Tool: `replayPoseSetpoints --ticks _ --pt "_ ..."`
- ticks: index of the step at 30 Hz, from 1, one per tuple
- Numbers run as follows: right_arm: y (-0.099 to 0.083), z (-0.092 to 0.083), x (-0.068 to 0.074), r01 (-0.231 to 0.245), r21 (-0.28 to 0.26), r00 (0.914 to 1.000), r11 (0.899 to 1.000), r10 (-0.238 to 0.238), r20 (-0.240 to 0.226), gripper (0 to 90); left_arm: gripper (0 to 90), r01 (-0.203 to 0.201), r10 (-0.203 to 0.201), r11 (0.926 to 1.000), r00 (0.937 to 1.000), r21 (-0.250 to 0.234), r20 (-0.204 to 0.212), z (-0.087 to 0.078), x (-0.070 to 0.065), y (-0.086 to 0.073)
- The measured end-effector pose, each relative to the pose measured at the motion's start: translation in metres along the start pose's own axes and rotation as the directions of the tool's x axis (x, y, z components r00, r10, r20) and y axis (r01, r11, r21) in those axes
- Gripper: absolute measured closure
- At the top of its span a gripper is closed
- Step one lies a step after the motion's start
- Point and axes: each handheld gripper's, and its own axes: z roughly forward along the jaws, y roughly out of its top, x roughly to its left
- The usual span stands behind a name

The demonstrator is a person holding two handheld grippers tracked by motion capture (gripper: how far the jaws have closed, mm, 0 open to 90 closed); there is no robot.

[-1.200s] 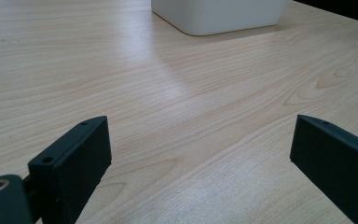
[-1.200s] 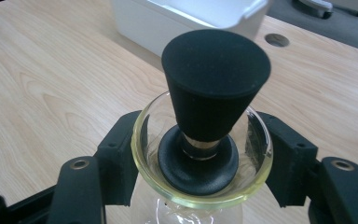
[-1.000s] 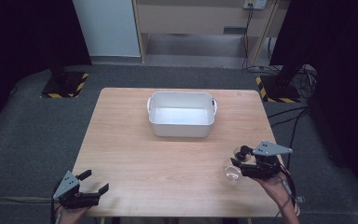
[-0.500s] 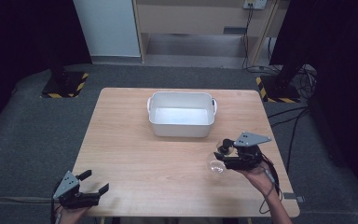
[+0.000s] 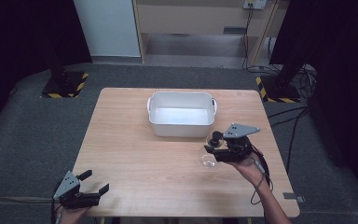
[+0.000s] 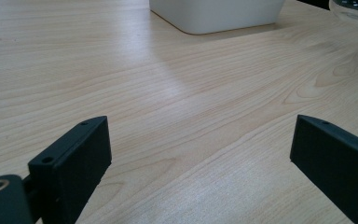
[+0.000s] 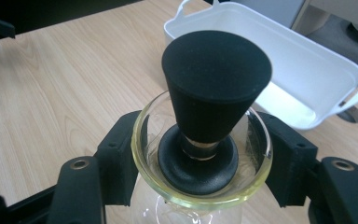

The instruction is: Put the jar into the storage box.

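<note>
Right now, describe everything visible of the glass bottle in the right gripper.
The glass bottle is clear, with a round belly, a narrow neck and a flared rim. A black cone-topped stopper sits in its mouth. The right gripper clamps its neck from both sides, holding it upright near the white tub.

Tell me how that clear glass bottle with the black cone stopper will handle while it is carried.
The clear glass bottle with the black cone stopper is probably fragile: thin glass. The right gripper clamps only its smooth neck below the flared rim, so it may slip or swing. Its round body suggests it could roll if laid down on the wooden table.
</note>
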Motion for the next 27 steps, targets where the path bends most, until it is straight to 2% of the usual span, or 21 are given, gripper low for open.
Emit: replayPoseSetpoints --ticks 11,19,27 --pt "0.031 0.004 -0.001 0.025 -0.027 0.9997 0.999 -0.025 0.004 36.9 2.4 0.013 -0.013 0.9999 0.9999 -0.006 -0.004 -0.001 0.001 0.000" --pt "0.062 0.008 -0.004 0.044 -0.042 0.9990 0.998 -0.044 0.001 36.9 0.1 0.022 -0.022 0.9997 0.9997 -0.007 -0.003 0.000 0.001 0.000" --pt "0.092 0.019 -0.007 0.042 -0.038 0.9991 0.998 -0.043 -0.003 36.9 0.0 0.018 -0.018 0.9998 0.9998 -0.005 0.001 0.000 0.001 -0.001"
